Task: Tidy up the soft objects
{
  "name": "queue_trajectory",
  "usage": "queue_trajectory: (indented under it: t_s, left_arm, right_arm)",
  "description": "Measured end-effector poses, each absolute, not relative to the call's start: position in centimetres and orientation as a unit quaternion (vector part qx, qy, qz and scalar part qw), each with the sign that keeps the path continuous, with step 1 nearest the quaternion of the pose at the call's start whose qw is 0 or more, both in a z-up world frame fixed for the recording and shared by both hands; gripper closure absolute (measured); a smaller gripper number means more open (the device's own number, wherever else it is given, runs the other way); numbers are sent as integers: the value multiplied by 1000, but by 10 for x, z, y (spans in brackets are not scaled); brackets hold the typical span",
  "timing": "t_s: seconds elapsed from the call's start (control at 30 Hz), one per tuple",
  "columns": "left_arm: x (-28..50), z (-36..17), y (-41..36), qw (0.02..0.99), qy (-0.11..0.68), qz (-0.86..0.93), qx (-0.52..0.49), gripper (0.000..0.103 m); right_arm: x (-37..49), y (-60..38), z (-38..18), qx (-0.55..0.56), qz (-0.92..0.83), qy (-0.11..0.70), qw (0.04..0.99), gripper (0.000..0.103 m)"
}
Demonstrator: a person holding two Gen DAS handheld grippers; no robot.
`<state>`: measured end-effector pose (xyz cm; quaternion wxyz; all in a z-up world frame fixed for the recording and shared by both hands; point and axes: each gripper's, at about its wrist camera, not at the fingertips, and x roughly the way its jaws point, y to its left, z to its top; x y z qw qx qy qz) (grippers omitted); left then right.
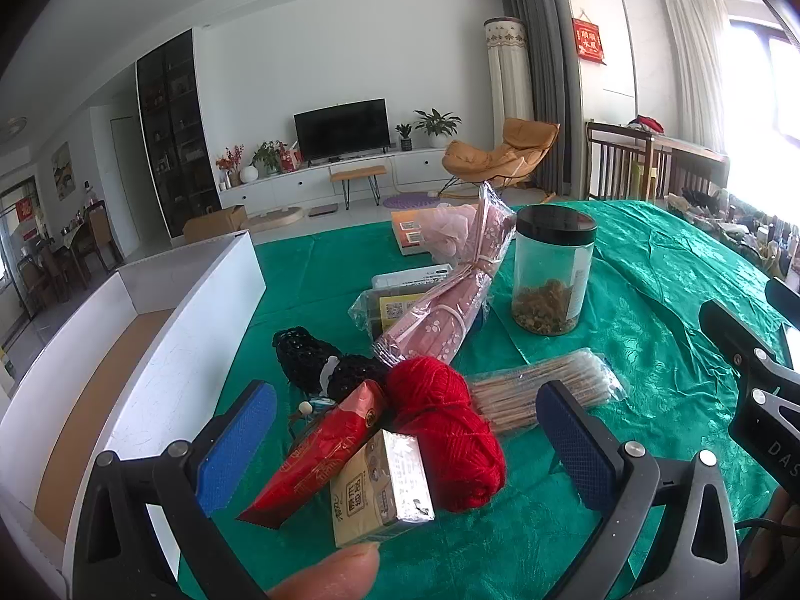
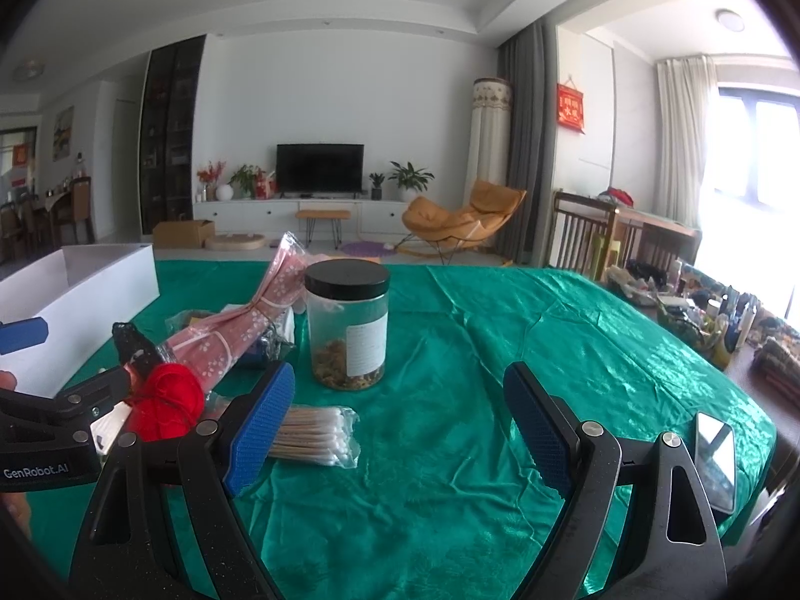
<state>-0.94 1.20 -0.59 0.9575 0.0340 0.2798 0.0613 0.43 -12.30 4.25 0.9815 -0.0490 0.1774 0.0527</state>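
A red ball of yarn lies on its side on the green cloth, touching a red packet. Behind it sits a black mesh pouch, crumpled. A pink flowered bundle in clear wrap leans tilted over flat packets. A pink bath puff rests farther back.

A counter draped in shiny green cloth carries everything. Ahead of the left hand-held gripper lie a red ball of yarn, a red packet and a small drink carton, bunched close together. Past them sit a black knitted piece and a pink bagged bundle. To that gripper's left stands a white box. Ahead of the right hand-held gripper stands a black-lidded jar, with a pack of cotton swabs near its left finger and a phone at its right.
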Motion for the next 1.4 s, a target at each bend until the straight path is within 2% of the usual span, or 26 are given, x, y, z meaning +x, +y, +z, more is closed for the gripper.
queue_trajectory:
  t_s: [1.4]
  left_arm:
    - [-10, -13, 9, 956, 283, 61, 42, 0]
  right_arm:
    - [4, -125, 43, -48, 54, 178, 981, 15]
